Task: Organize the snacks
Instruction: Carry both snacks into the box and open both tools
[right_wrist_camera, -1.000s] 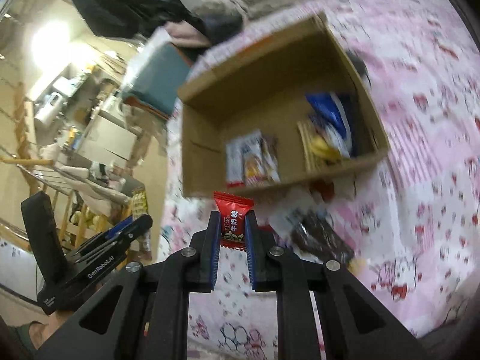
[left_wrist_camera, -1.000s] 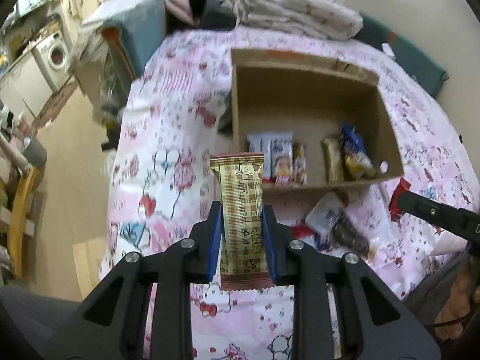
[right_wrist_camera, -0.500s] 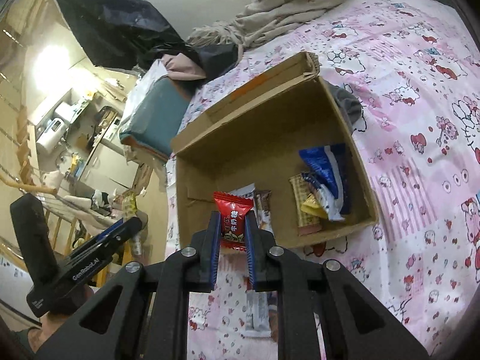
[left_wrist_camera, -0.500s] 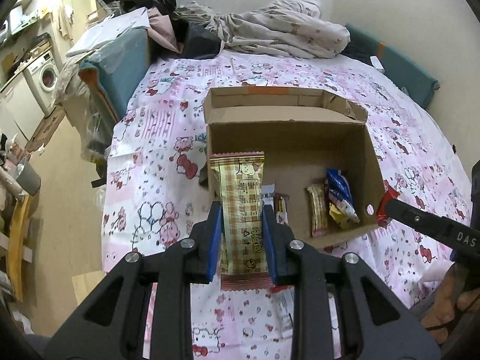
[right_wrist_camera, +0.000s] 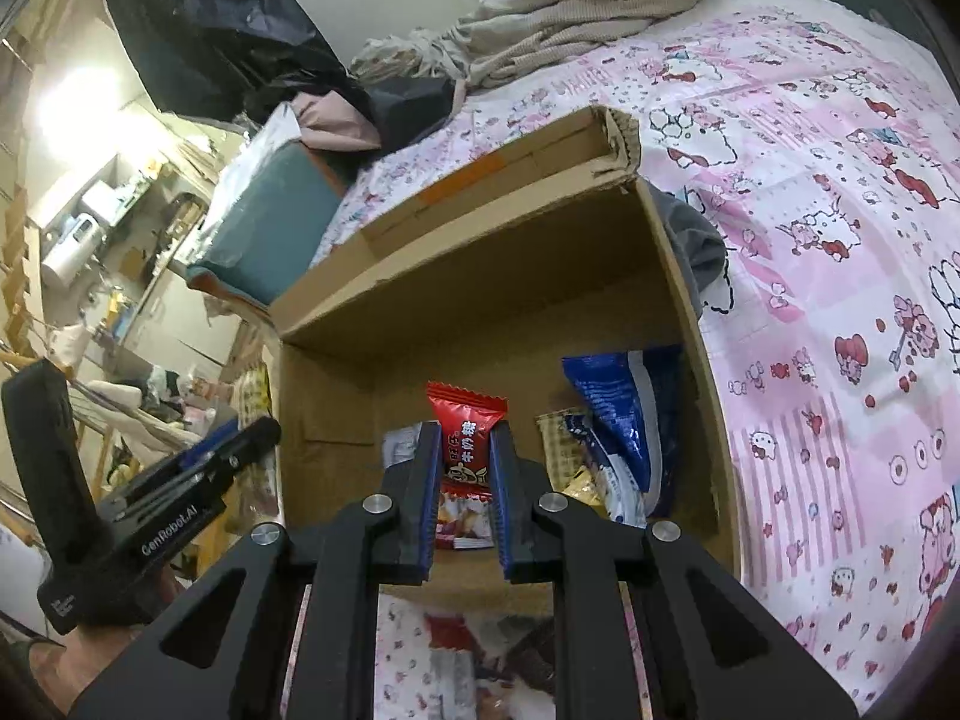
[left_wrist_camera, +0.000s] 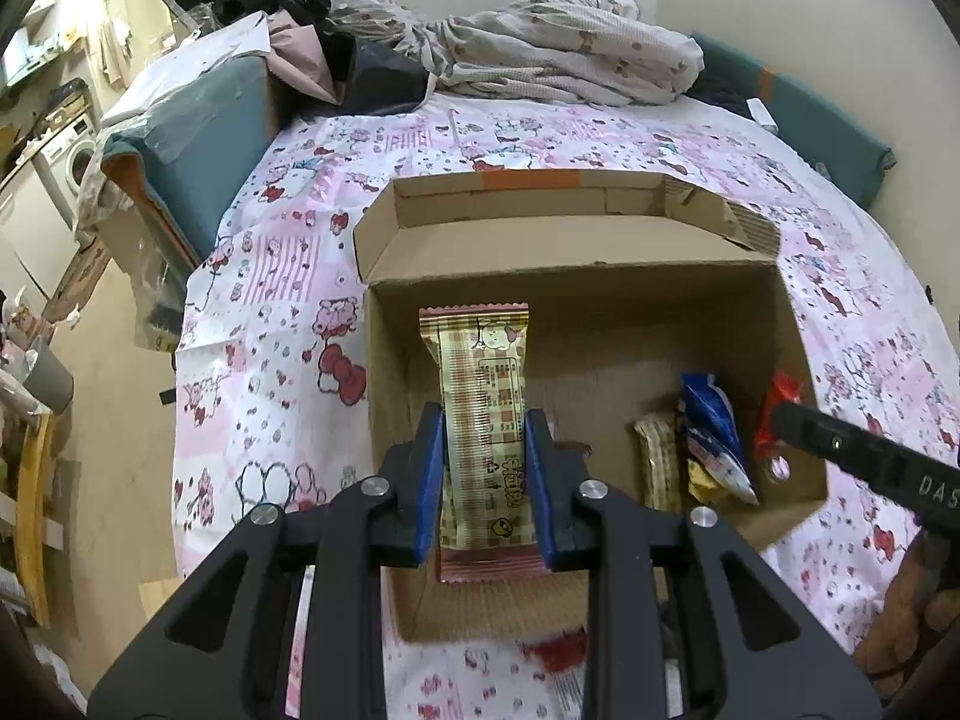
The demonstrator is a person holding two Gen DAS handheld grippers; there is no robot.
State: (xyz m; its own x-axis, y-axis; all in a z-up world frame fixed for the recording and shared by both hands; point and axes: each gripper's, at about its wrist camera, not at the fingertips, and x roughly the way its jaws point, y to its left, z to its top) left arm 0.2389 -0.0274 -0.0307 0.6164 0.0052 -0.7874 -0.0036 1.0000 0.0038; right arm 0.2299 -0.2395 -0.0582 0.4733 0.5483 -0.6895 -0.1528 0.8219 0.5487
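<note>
An open cardboard box [left_wrist_camera: 576, 294] [right_wrist_camera: 480, 276] lies on a pink cartoon-print bedsheet. My left gripper [left_wrist_camera: 485, 438] is shut on a long tan plaid snack bar [left_wrist_camera: 480, 396], held upright over the box's left half. My right gripper [right_wrist_camera: 467, 450] is shut on a small red candy packet [right_wrist_camera: 468, 432], hovering over the box's middle. Inside the box lie a blue packet [left_wrist_camera: 711, 426] [right_wrist_camera: 618, 414], a tan bar [left_wrist_camera: 657, 462] and other small packets [right_wrist_camera: 459, 519]. The right gripper's finger and red candy show at the right edge of the left wrist view [left_wrist_camera: 858, 456].
Several loose snacks lie on the sheet in front of the box [right_wrist_camera: 480, 642]. Crumpled bedding [left_wrist_camera: 558, 54] and dark clothes are piled at the bed's far end. A teal-covered box [left_wrist_camera: 192, 138] stands left of the bed, with floor and furniture beyond.
Both grippers have moved forward over the box while keeping their packets. The box now looms larger, and the loose snacks in front of it have slid to the bottom edge.
</note>
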